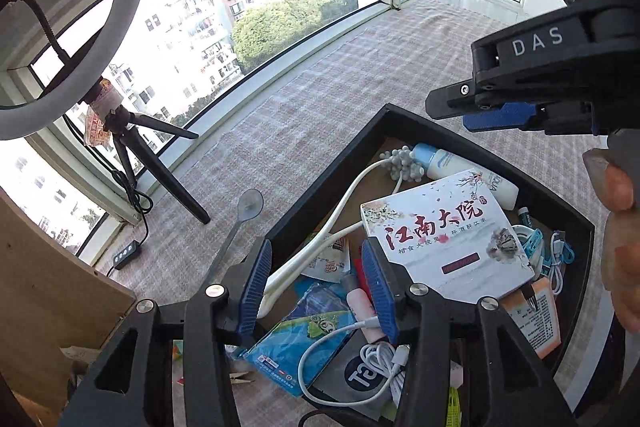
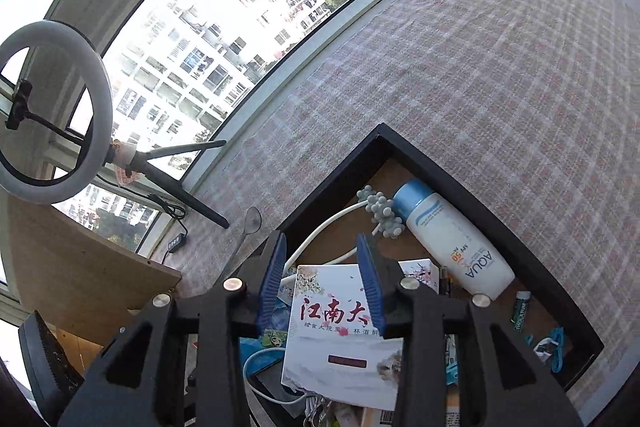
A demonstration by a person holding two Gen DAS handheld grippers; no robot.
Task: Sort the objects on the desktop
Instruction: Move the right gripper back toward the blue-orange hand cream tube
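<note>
We look steeply down from both wrists, close over black tray [image 1: 460,135] [image 2: 452,171]; window [image 1: 240,27] far; both share white box [image 1: 448,235] [image 2: 340,327].

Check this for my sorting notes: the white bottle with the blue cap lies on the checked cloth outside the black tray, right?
Not quite. The white bottle with the blue cap does lie on its side, but inside the black tray, near its far corner, not on the checked cloth. The right wrist view shows this plainly.

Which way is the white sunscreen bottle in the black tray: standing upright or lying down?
Lying down. The sunscreen bottle rests on its side on the floor of the black tray, its blue cap pointing to the far corner.
</note>
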